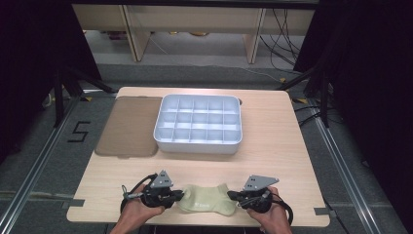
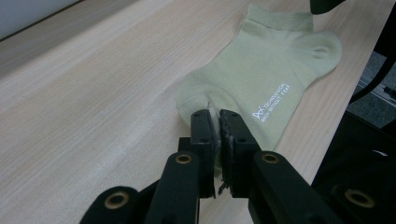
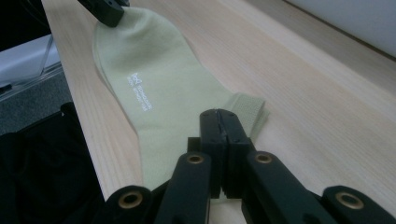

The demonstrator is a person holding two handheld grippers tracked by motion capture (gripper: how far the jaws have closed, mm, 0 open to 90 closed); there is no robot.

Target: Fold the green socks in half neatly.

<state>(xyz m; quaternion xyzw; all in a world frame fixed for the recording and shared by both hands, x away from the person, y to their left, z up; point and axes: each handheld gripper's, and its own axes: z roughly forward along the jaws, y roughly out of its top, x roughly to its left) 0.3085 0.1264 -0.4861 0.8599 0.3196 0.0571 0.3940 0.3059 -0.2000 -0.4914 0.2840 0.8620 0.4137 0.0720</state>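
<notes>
A pale green ankle sock (image 1: 207,200) lies flat near the table's front edge, white lettering on its side. My left gripper (image 1: 179,196) is shut on the toe end; in the left gripper view its jaws (image 2: 218,114) pinch a fold of the sock (image 2: 261,70). At the other end, my right gripper (image 1: 233,196) is shut on the sock by its ribbed cuff. In the right gripper view the closed jaws (image 3: 219,113) sit on the cuff edge of the sock (image 3: 154,93). The sock lies stretched between the two grippers.
A white tray (image 1: 198,145) divided into several small compartments stands at the table's middle back. A flat brown lid (image 1: 129,126) lies to its left. The front table edge runs just below the sock. Bare wood lies between the sock and the tray.
</notes>
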